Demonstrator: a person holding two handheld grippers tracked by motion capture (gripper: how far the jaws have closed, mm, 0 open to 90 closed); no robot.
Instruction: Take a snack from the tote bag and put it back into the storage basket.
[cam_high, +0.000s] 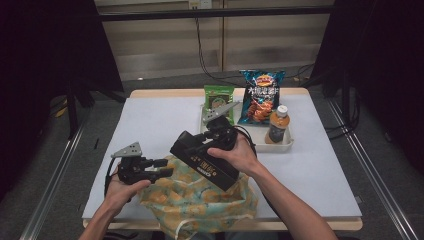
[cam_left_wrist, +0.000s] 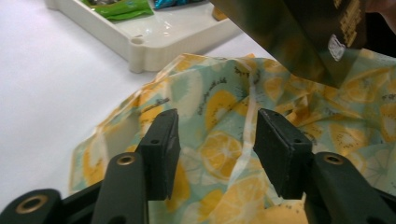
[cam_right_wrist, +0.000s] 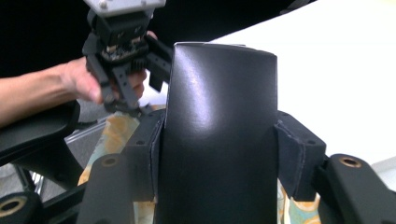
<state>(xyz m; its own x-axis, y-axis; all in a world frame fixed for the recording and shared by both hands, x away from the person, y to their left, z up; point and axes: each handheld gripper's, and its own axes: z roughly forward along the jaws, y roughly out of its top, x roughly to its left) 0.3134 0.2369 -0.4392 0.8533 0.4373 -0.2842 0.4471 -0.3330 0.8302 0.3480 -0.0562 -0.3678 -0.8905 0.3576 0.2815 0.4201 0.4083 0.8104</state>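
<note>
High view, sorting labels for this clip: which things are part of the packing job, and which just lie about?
In use: black box, fruit-print bag, right claw shut on the box, left claw open over the bag.
Lying about: tray, chips, bottle, green packet.

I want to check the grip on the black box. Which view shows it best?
The right gripper view: the black box sits pinched between both pads. The high view shows the whole box above the lemon-print bag; the left gripper view catches one corner.

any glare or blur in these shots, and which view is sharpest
High view sharpest, its edges dark. Right gripper view: soft sheen on the black box, background hand blurred. Left gripper view: lemon-print bag fairly crisp, white tray soft with small glints.
</note>
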